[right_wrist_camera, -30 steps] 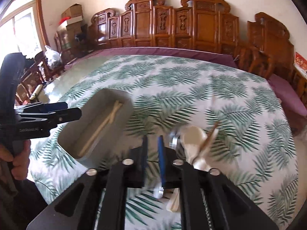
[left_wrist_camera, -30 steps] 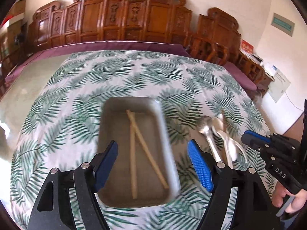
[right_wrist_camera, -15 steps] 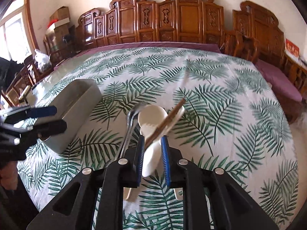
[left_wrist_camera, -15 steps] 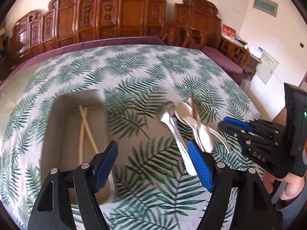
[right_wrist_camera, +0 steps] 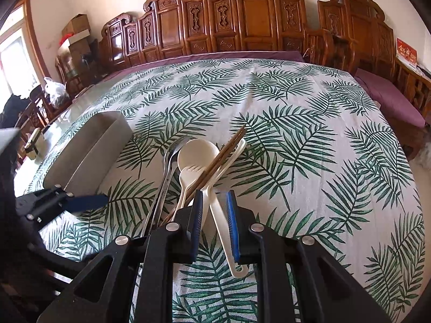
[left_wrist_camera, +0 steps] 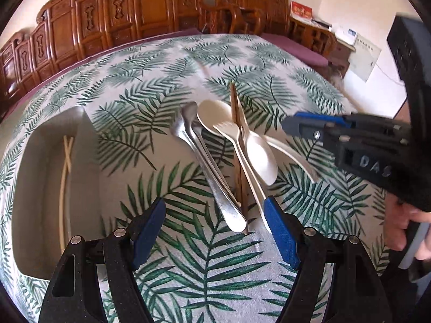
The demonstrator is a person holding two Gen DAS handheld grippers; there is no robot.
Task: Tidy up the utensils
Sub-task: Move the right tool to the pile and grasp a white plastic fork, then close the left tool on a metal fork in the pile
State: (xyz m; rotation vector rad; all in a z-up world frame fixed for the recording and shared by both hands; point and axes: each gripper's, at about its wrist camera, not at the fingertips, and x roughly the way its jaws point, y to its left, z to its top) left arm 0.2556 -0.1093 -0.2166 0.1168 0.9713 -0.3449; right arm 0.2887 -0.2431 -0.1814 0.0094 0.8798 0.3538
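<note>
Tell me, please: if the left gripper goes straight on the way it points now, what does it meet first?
Probably the metal spoons' handle ends, lying just ahead of the open left gripper; depth is uncertain.

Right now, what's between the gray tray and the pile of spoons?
Nothing but bare leafy tablecloth lies between the tray and the spoons. The left wrist view shows it best.

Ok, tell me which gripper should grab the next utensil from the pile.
Right. The right gripper already straddles a cream utensil handle, jaws narrow. The left gripper is wide open, short of the pile.
</note>
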